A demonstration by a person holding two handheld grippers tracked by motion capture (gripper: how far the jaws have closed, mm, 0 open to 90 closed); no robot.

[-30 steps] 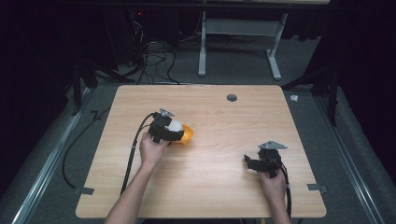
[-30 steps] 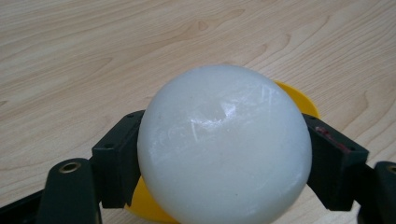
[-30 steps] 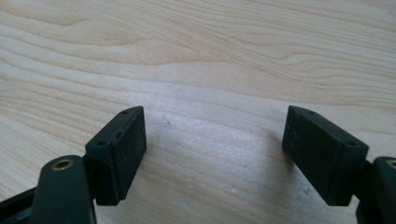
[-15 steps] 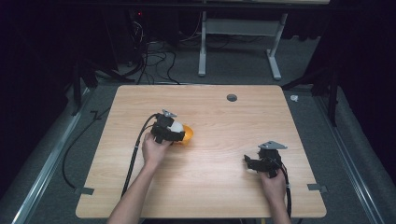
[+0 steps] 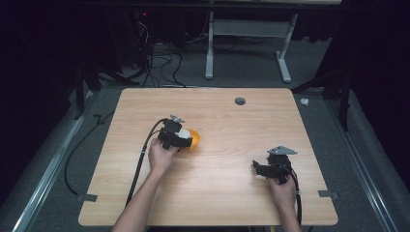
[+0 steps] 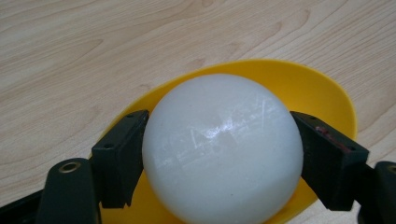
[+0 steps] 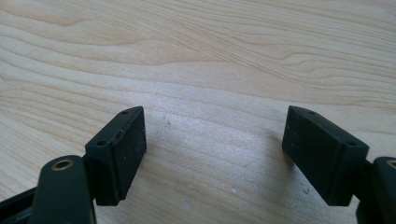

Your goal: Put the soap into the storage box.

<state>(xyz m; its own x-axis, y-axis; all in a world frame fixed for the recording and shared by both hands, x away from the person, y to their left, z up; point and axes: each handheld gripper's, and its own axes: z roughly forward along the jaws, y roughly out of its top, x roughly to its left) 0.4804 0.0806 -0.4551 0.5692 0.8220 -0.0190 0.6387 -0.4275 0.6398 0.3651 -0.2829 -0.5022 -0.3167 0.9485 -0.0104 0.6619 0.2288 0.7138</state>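
Note:
A white ball (image 6: 222, 149) sits in a shallow yellow bowl (image 6: 317, 93) on the wooden table (image 5: 217, 193), left of centre. My left gripper (image 6: 219, 156) is shut on the ball, one black pad pressed to each side of it. In the high view the ball (image 5: 184, 131) and the bowl (image 5: 195, 139) peek out just right of the left gripper (image 5: 180, 137). My right gripper (image 5: 257, 169) rests low over bare wood at the table's near right. In its own view the right gripper (image 7: 215, 149) stands open, with nothing but wood grain between the pads.
A dark round cable hole (image 5: 240, 101) lies near the table's far edge. Beyond the table stand a white desk frame (image 5: 246, 43) and loose cables (image 5: 159, 63) on the floor. Black cables trail from both grippers toward the near edge.
My left gripper has edged slightly right, farther over the bowl. The right gripper has stayed where it was.

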